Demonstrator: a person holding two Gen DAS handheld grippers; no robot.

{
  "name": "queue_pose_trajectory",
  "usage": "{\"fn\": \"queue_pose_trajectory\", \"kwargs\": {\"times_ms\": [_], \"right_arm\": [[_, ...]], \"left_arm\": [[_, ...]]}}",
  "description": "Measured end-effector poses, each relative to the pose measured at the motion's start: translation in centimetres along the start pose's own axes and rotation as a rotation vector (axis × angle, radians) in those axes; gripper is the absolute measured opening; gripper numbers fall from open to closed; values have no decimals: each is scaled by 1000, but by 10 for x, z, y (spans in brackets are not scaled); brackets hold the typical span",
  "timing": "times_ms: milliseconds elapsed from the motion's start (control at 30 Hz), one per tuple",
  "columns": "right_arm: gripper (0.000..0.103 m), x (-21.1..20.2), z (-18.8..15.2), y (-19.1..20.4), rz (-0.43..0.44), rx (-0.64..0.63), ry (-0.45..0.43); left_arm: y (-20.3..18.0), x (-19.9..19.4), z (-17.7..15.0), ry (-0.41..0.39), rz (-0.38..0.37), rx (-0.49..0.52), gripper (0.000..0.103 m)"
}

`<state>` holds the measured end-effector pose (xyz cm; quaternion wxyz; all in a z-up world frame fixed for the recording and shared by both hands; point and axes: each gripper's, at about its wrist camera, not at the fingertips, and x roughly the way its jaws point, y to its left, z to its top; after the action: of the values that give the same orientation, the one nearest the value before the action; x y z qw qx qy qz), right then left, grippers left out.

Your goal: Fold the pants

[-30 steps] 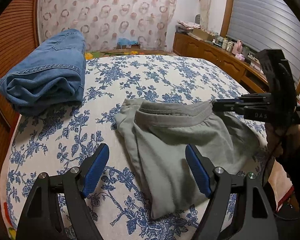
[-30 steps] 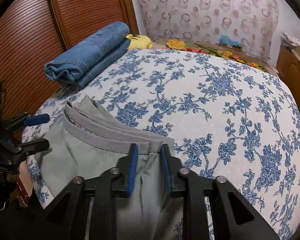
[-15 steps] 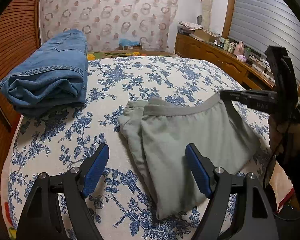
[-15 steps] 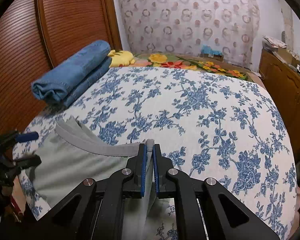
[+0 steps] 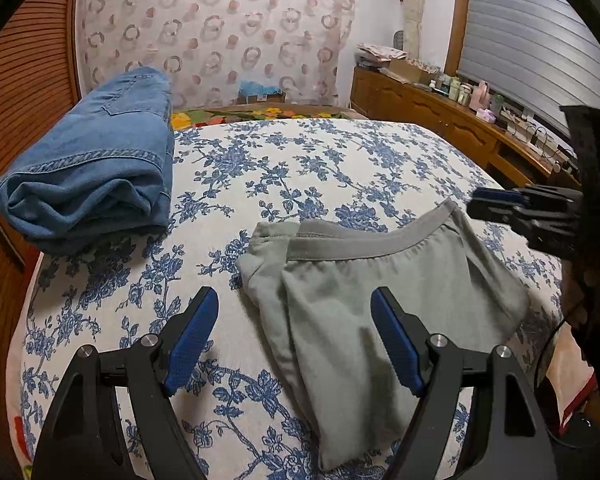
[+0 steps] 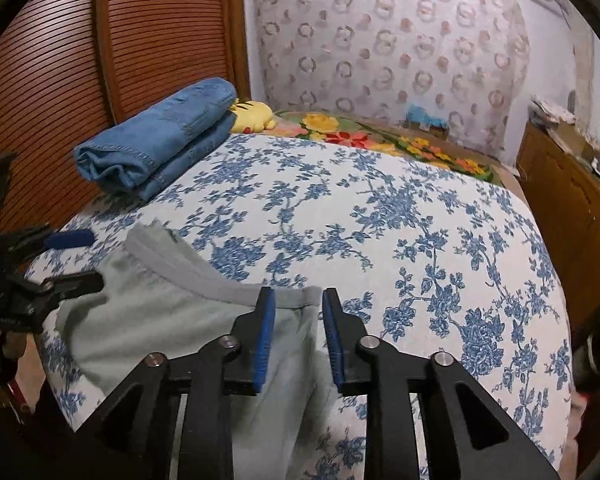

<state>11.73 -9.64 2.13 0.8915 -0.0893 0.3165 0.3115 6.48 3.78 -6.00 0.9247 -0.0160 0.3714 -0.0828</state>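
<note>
Release time — right gripper point(image 6: 298, 334) is opening off the grey-green cotton pants point(image 5: 380, 312), folded by the bed's point(image 5: 320, 160) near edge; left gripper point(image 5: 294, 340) hovers spread and empty — a smoothing pass likely follows.

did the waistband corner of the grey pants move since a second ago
Yes. In the left wrist view the grey pants waistband corner shifted right across the floral bedspread, toward the right gripper, whose jaws are opening off it.
</note>
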Motion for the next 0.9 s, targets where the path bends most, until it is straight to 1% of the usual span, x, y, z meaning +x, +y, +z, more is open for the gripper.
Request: {"fn": "queue_pose_trajectory", "kwargs": {"times_ms": [67, 100, 333, 400, 500, 600, 700, 900], "right_arm": [[39, -2, -4, 0, -2, 2, 6], [39, -3, -6, 0, -2, 2, 7], [41, -3, -12, -8, 18, 50, 35], [43, -6, -13, -9, 26, 60, 39], [45, -8, -14, -9, 31, 63, 46], [47, -12, -18, -10, 33, 69, 54], [48, -19, -25, -9, 5, 90, 70], [50, -25, -35, -9, 24, 125, 84]], "left_arm": [[2, 3, 1, 5, 7, 7, 79], [2, 5, 3, 8, 12, 11, 79], [9, 19, 14, 31, 44, 31, 79], [12, 22, 18, 30, 50, 30, 79], [18, 31, 23, 45, 57, 17, 79], [23, 38, 24, 58, 55, -2, 79], [26, 39, 21, 60, 41, -22, 79], [26, 44, 16, 69, 33, -29, 79]]}}
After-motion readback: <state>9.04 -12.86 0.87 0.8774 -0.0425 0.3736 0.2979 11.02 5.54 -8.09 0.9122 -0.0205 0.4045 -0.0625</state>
